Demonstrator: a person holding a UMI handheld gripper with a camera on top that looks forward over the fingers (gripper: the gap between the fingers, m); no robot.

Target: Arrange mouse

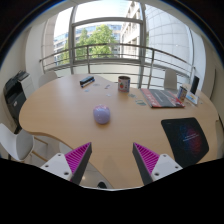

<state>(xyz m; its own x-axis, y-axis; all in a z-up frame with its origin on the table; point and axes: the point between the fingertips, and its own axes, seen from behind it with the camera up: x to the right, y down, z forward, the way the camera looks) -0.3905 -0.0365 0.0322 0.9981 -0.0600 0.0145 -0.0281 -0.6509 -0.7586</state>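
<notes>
A pale lavender mouse (102, 114) lies on the light wooden table (70, 115), well beyond my fingers and slightly left of the gap between them. A dark mouse mat (186, 139) with a coloured print sits at the table's right edge, to the right of the mouse. My gripper (112, 160) is open, held above the table's near edge with nothing between its magenta pads (76, 158).
A mug (124, 83) stands at the far middle of the table. A dark small object (87, 80) lies far left, and a notebook (158, 97) with other items far right. Chairs (15, 100) surround the table; windows and a railing lie behind.
</notes>
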